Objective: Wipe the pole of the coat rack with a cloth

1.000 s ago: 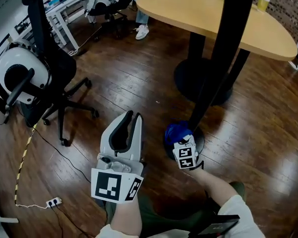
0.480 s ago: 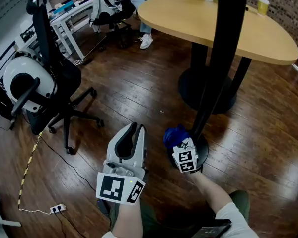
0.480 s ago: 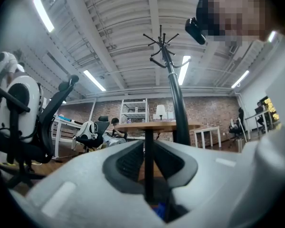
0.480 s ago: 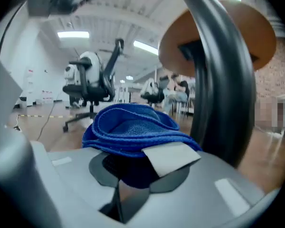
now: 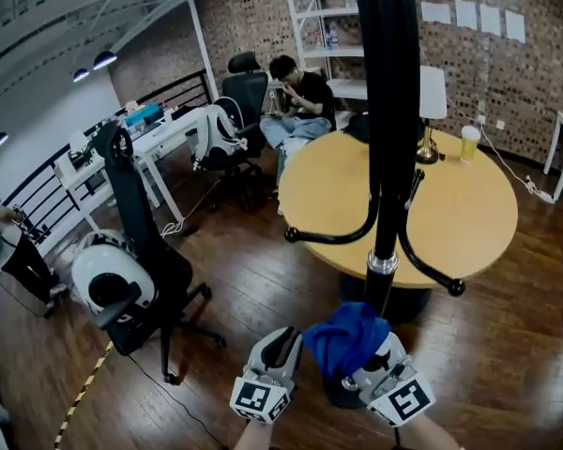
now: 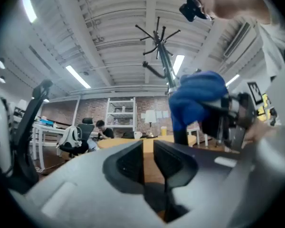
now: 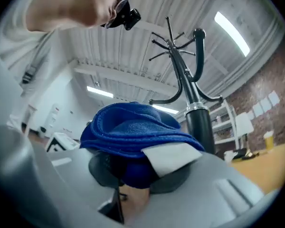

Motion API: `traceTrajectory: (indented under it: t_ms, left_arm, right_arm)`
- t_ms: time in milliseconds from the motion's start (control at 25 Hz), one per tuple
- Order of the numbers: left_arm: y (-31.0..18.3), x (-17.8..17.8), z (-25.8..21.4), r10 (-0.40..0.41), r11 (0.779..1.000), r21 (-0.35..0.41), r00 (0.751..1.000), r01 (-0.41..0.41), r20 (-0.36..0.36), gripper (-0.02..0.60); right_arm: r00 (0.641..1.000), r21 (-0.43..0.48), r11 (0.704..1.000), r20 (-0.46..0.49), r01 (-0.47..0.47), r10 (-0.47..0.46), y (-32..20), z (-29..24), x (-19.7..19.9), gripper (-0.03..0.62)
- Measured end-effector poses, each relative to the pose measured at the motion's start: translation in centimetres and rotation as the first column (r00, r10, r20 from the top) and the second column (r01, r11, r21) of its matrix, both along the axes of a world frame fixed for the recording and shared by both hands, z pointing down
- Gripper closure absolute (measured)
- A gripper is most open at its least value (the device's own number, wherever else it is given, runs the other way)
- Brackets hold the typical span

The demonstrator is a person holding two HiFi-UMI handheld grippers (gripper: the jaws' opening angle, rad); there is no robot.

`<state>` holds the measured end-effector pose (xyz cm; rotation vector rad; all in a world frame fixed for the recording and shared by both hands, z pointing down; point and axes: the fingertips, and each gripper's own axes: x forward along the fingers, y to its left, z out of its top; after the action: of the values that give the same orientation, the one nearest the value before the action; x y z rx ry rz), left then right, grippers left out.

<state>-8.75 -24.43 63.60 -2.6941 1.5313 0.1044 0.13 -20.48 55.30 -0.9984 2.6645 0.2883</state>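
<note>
The black coat rack pole (image 5: pixel 387 111) rises through the middle of the head view, with a silver collar (image 5: pixel 383 263) and curved hooks (image 5: pixel 333 236) lower down. My right gripper (image 5: pixel 358 359) is shut on a bunched blue cloth (image 5: pixel 347 336), which sits against the pole just below the collar. In the right gripper view the cloth (image 7: pixel 133 127) with its white tag fills the jaws of that gripper (image 7: pixel 133 170), and the pole (image 7: pixel 199 122) stands just to the right. My left gripper (image 5: pixel 283 343) hangs beside the cloth, its jaws (image 6: pixel 148 144) a thin slit apart and holding nothing.
A round wooden table (image 5: pixel 469 223) stands right behind the rack with a cup (image 5: pixel 467 143) and a lamp (image 5: pixel 432 92) on it. A black office chair (image 5: pixel 136 242) is at the left. A person (image 5: pixel 300 92) sits at the back by white desks.
The head view has swung up from the floor to the room. My right gripper and the cloth have gone from the pole's base up to just under the collar. The left gripper rose alongside.
</note>
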Motion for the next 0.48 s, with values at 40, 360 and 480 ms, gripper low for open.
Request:
traceTrajectory:
  t_ms: [40, 360, 480]
  left_arm:
    - [0.7, 0.3, -2.3, 0.019, 1.0, -0.005, 1.0, -0.019, 0.018, 0.517]
    - [8.2, 1.0, -22.5, 0.144, 0.989, -0.06, 0.971, -0.135, 0.193, 0.517]
    - [11.3, 2.1, -31.7, 0.234, 0.972, -0.056, 0.956, -0.228, 0.174, 0.517]
  right_arm:
    - [0.999, -0.044, 0.999, 0.011, 0.031, -0.031, 0.8, 0.3, 0.2, 0.494]
    - [0.994, -0.352, 0.932, 0.095, 0.087, -0.057, 8.6, -12.5, 1.2, 0.496]
    - [0.998, -0.313, 0.949, 0.063, 0.037, -0.019, 10.2, -21.8, 2.5, 0.496]
